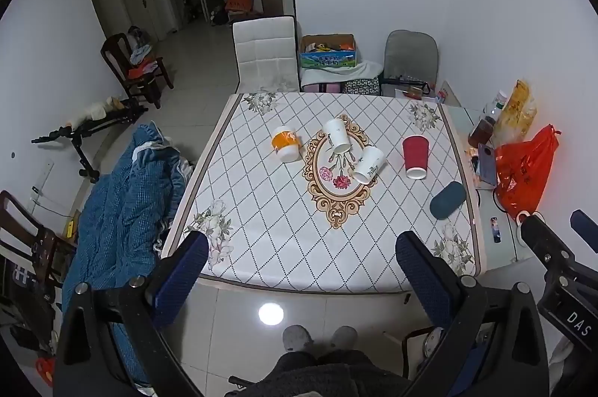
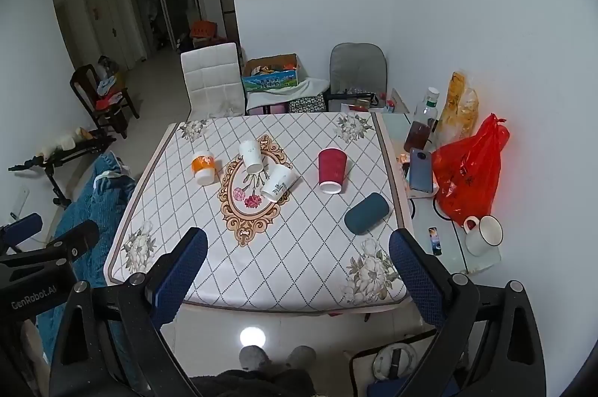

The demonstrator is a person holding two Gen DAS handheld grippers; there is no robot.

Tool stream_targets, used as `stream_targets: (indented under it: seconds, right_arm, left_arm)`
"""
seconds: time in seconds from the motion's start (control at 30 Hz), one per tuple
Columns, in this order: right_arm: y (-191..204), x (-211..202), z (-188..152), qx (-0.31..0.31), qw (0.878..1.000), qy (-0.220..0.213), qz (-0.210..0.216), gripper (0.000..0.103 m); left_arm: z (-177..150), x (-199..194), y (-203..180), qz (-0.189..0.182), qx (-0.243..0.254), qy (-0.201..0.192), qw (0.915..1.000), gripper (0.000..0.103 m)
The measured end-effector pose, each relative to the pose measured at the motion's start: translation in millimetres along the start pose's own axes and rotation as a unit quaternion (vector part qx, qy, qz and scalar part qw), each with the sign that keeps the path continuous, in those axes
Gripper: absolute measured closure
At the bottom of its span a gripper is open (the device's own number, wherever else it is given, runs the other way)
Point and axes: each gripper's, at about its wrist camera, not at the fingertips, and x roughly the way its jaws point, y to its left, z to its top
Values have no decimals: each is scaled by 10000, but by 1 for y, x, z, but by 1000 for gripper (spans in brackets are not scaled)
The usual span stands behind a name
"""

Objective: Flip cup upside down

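Several paper cups stand mouth down on the patterned table (image 1: 261,217): an orange and white cup (image 1: 286,143) at the left, two white cups (image 1: 337,135) (image 1: 368,164) on the oval floral motif, and a red cup (image 1: 415,151) at the right. They also show in the right wrist view: the orange cup (image 2: 203,167), the white cups (image 2: 250,156) (image 2: 278,182), the red cup (image 2: 332,169). My left gripper (image 1: 302,249) is open and empty, above the table's near edge. My right gripper (image 2: 297,245) is open and empty, also near the front edge.
A dark teal case (image 2: 367,212) lies at the table's right. A glass side table (image 2: 448,247) holds a white mug (image 2: 484,234), a phone (image 2: 421,169), a red bag (image 2: 469,169) and a bottle (image 2: 424,124). A white chair (image 1: 266,53) stands behind; a blue quilt (image 1: 123,206) lies left.
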Motion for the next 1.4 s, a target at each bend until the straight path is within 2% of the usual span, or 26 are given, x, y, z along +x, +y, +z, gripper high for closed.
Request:
stream_targets:
  seconds: [0.7,1.4]
  right_arm:
    - [0,-1,0,-26,10000,4,-18,3]
    - [9,0,7,-38,10000,43,0,3]
  left_arm:
    - [0,1,0,14,14,-13,10000,0]
    - [15,-4,-8,6,24,-18,10000,0]
